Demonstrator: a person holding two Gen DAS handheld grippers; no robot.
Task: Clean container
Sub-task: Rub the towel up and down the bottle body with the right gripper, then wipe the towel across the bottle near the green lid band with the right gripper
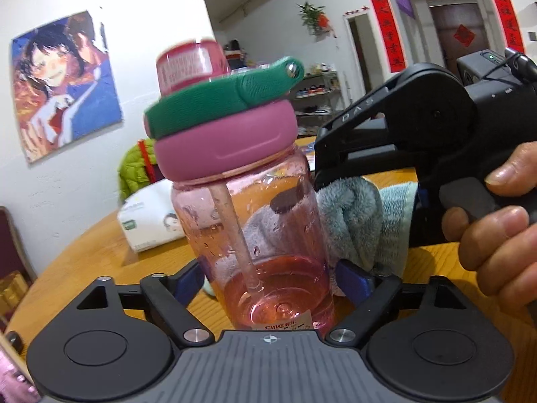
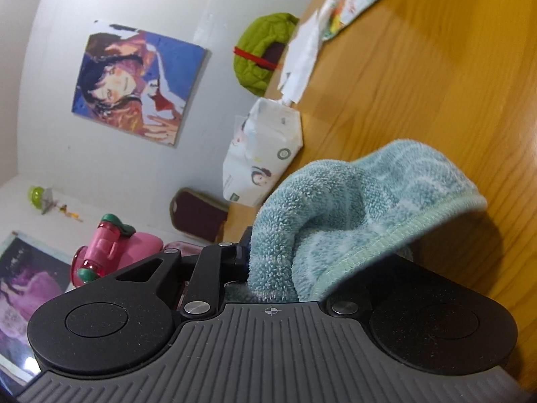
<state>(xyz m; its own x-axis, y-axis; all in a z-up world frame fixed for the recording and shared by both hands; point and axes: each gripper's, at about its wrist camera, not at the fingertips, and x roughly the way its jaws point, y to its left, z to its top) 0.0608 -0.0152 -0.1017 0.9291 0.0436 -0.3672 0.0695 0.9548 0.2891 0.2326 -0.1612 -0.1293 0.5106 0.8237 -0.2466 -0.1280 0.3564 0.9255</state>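
A clear pink water bottle (image 1: 268, 231) with a pink lid (image 1: 228, 144), green strap and inner straw stands tilted before me. My left gripper (image 1: 272, 278) is shut on the bottle's lower body, blue pads on both sides. My right gripper (image 1: 322, 181) is shut on a teal fluffy towel (image 1: 355, 218) and presses it against the bottle's right side. In the right wrist view the towel (image 2: 335, 208) drapes over my right gripper (image 2: 268, 268), hiding the fingertips. The bottle's lid (image 2: 110, 245) shows at the left.
A wooden table (image 2: 419, 84) lies below. A white tissue pack (image 1: 151, 221) sits on it behind the bottle, also seen in the right wrist view (image 2: 261, 154). A green jacket (image 1: 134, 164) hangs over a chair beyond.
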